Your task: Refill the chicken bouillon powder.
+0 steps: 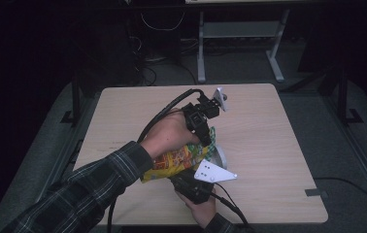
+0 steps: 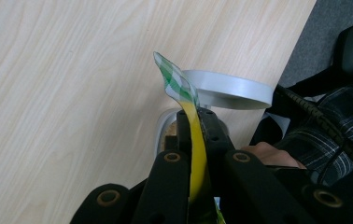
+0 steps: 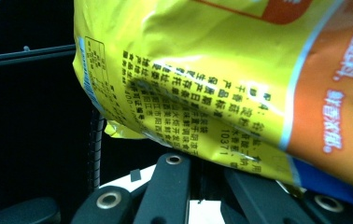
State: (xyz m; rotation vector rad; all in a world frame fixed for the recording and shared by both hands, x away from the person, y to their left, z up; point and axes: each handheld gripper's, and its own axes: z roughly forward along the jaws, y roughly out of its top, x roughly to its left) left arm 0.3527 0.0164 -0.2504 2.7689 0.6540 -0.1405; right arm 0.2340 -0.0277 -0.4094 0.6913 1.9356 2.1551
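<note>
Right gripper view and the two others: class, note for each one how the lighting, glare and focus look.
High view: dim, with a dark surround, the table moderately lit, the snack bag small and soft. Left gripper view: bright and even, wood grain sharp, the near bag edge slightly blurred. Right gripper view: white glare streaks on the bag's foil, its print soft at close range, black background.

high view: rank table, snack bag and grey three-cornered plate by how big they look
1. table, by far the largest.
2. snack bag, partly covered by the hand.
3. grey three-cornered plate, smallest, though nearer the camera than the tabletop.
</note>
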